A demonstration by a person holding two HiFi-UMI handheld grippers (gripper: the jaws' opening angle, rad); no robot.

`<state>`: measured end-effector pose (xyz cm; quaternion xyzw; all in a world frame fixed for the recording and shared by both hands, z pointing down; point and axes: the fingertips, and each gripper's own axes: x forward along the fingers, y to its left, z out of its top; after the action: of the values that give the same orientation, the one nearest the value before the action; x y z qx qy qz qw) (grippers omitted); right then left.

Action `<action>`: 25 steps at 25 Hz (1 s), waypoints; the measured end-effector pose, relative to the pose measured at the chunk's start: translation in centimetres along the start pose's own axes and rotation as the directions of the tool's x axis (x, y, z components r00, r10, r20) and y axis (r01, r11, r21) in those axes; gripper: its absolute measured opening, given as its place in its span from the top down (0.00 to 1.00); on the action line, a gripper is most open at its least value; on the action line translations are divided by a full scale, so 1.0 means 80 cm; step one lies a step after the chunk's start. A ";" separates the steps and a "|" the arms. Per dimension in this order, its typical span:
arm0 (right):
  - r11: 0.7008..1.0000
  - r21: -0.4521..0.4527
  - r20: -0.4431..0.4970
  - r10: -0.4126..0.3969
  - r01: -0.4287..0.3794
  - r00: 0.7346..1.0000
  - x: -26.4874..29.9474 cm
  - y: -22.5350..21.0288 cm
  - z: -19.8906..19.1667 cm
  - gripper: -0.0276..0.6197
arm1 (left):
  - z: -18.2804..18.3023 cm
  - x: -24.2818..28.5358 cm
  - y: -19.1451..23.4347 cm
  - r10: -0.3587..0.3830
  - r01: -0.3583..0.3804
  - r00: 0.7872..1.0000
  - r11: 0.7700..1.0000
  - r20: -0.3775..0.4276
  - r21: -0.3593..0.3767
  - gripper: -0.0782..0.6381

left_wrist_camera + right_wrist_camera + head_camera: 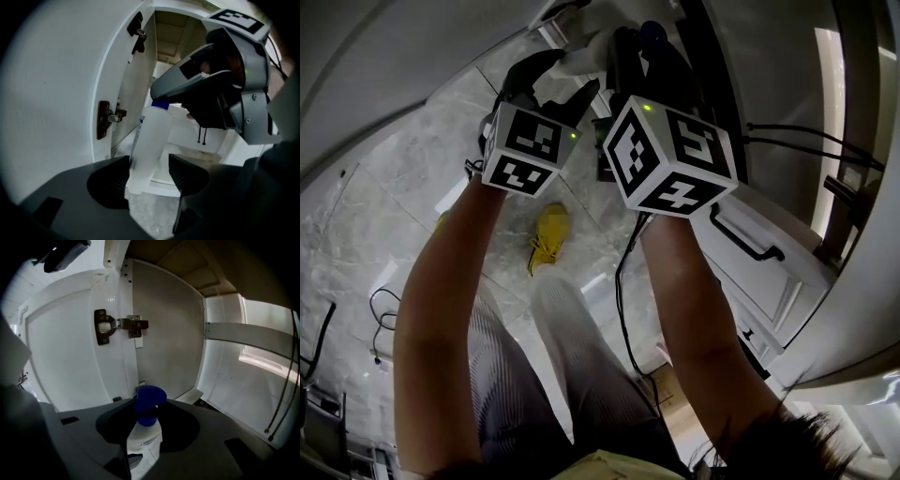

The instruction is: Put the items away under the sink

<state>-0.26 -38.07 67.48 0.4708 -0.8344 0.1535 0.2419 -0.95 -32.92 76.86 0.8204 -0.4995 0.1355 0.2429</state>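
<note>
A white spray bottle (pixel 144 444) with a blue head (pixel 150 401) is clamped in my right gripper (pixel 148 420), its head pointing into the open under-sink cabinet (pixel 168 333). In the left gripper view the same bottle (pixel 147 140) hangs from the right gripper (pixel 211 89). Its lower end sits between the open jaws of my left gripper (pixel 149 164), close to the left finger (pixel 110 180). From the head view both grippers, left (pixel 551 84) and right (pixel 633 52), reach toward the cabinet, with the blue head (pixel 652 33) just visible.
The cabinet door (pixel 65 362) stands open on the left, with two hinges (pixel 119 325). Thin hoses (pixel 281 394) hang at the cabinet's right side. A yellow shoe (pixel 548 234) and cables (pixel 384 319) lie on the marble floor. A drawer handle (pixel 745 239) is at the right.
</note>
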 end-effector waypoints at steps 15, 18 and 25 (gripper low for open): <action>0.979 -0.107 0.144 -0.158 0.174 0.977 0.021 -0.032 0.012 0.75 | 0.002 -0.001 0.012 -0.006 0.005 1.000 0.999 -0.028 -0.035 0.49; 0.971 -0.118 0.150 -0.191 0.210 0.970 0.027 -0.040 0.009 0.75 | 0.002 -0.006 0.017 -0.003 0.002 1.000 0.999 -0.023 -0.037 0.49; 0.966 -0.110 0.164 -0.212 0.232 0.963 0.034 -0.047 0.006 0.75 | -0.004 -0.017 0.029 0.008 -0.009 1.000 0.998 -0.020 -0.066 0.49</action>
<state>1.66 -42.21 68.67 0.5553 -0.8003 0.0352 0.2235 -3.66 -32.64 77.08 0.8085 -0.5047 0.1281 0.2743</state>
